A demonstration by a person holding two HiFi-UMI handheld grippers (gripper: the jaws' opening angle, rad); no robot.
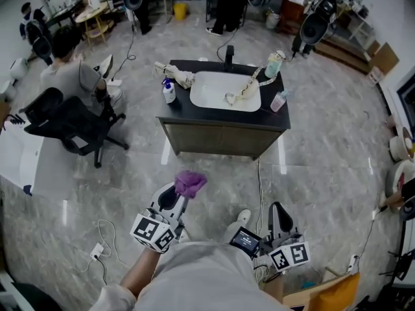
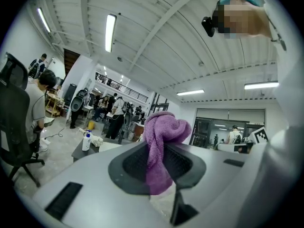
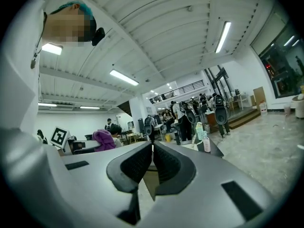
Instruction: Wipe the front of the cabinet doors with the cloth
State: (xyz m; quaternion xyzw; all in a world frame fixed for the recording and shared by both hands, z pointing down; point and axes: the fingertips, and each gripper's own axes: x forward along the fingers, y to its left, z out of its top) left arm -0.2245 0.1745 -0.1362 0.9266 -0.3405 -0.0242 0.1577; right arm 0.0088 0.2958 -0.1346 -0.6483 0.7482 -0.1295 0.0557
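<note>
A purple cloth (image 1: 189,183) (image 2: 161,146) is clamped in my left gripper (image 1: 176,197) (image 2: 159,163), bunched above the jaws. That gripper is held low in the head view, well short of the cabinet. The cabinet doors (image 1: 219,140) are the brown front of a dark-topped vanity with a white sink (image 1: 225,91), straight ahead on the floor. My right gripper (image 1: 279,218) (image 3: 152,158) hangs at my right side, jaws closed together with nothing in them. The cloth (image 3: 103,140) also shows at the left of the right gripper view.
On the vanity top stand a spray bottle (image 1: 168,91), a pale rag (image 1: 176,75), a tall bottle (image 1: 274,64) and a pink bottle (image 1: 279,100). A black office chair (image 1: 71,123) and a seated person (image 1: 68,70) are at the left. Cables (image 1: 107,238) lie on the marble floor.
</note>
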